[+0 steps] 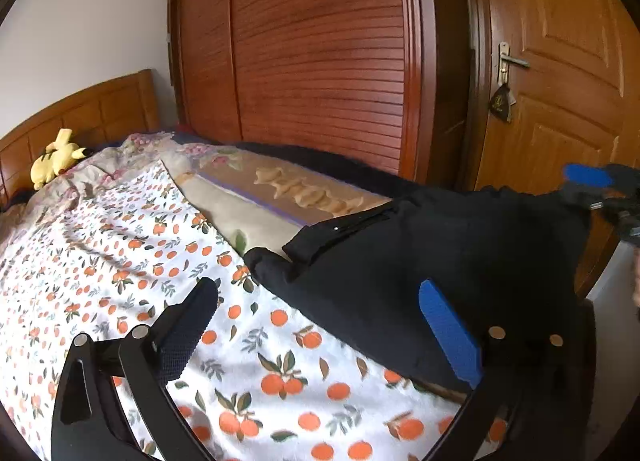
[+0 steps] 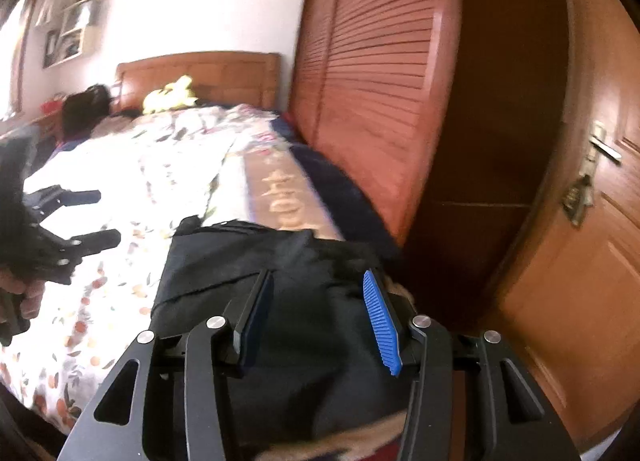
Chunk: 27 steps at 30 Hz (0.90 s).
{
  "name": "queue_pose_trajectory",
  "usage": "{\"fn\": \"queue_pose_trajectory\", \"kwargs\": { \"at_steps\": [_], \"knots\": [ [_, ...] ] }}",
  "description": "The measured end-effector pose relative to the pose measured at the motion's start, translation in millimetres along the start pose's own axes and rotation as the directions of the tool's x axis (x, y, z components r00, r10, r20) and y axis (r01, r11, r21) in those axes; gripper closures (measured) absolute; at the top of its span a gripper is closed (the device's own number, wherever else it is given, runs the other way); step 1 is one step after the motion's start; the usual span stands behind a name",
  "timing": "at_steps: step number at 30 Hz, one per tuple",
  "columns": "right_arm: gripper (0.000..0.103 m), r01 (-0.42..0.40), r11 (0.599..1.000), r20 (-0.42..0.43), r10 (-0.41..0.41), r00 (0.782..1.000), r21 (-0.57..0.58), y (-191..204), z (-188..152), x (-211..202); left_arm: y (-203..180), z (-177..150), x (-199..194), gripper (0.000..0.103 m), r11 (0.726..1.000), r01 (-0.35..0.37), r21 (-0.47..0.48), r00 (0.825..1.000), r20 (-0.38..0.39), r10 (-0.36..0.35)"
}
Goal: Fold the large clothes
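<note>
A: We see the black garment (image 1: 432, 261) lying on the bed at the foot end of the orange-print sheet (image 1: 120, 261), folded into a thick bundle, its zipper edge turned toward the tan blanket (image 1: 248, 205) beside the sheet.

B: From the right wrist view we find the same garment (image 2: 248, 281) directly beneath the right gripper (image 2: 318, 301), whose fingers stand spread with nothing between them.

A: Our left gripper (image 1: 320, 325) hangs over the sheet just beside the garment, fingers wide apart, the blue pad (image 1: 448, 333) in front of the dark cloth; we cannot tell whether it touches.

B: Beyond the sheet, we note a yellow plush toy (image 1: 56, 161) against the wooden headboard (image 1: 100, 109).

A: Past the garment, we see the slatted wardrobe (image 1: 320, 61) and a wooden door (image 1: 560, 81), keys hanging under its handle.
</note>
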State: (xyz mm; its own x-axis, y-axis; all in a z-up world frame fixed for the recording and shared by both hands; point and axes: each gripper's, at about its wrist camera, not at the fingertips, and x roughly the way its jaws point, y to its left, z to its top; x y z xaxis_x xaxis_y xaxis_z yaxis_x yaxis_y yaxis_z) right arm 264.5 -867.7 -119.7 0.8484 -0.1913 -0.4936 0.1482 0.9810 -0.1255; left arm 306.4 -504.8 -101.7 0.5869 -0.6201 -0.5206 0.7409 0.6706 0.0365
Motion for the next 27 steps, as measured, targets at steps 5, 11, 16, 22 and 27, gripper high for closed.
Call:
{"fn": "queue_pose_trajectory", "kwargs": {
  "at_steps": [5, 11, 16, 22, 27],
  "knots": [
    [0.059, 0.002, 0.999, -0.056, -0.004, 0.998, -0.037, 9.6, -6.6, 37.3, -2.1, -13.2, -32.9, 0.002, 0.999, 0.041, -0.019, 0.999, 0.017, -0.041],
    [0.06, 0.012, 0.997, -0.178, 0.001, 0.984, 0.074, -23.8, -49.6, 74.3, -7.6, -31.9, -68.1, 0.002, 0.998, 0.066, -0.006, 0.997, 0.031, -0.065],
    [0.058, 0.01, 0.987, -0.159, 0.016, 0.987, 0.16, -30.8, -60.1, 71.1, -3.7, -44.0, -86.2, 0.002, 0.998, 0.068, -0.013, 0.997, 0.024, -0.068],
    [0.026, 0.105, 0.983, -0.151, -0.083, 0.985, 0.149, -16.8, -49.3, 48.6, 5.1, -57.0, -110.4, 0.002, 0.998, 0.054, -0.025, 0.998, 0.028, -0.053],
    [0.018, 0.126, 0.981, -0.108, -0.111, 0.988, 0.145, -0.4, -43.9, 12.5, 16.4, -67.1, -134.3, 0.002, 0.998, 0.039, -0.044, 0.999, 0.035, -0.037]
  ]
}}
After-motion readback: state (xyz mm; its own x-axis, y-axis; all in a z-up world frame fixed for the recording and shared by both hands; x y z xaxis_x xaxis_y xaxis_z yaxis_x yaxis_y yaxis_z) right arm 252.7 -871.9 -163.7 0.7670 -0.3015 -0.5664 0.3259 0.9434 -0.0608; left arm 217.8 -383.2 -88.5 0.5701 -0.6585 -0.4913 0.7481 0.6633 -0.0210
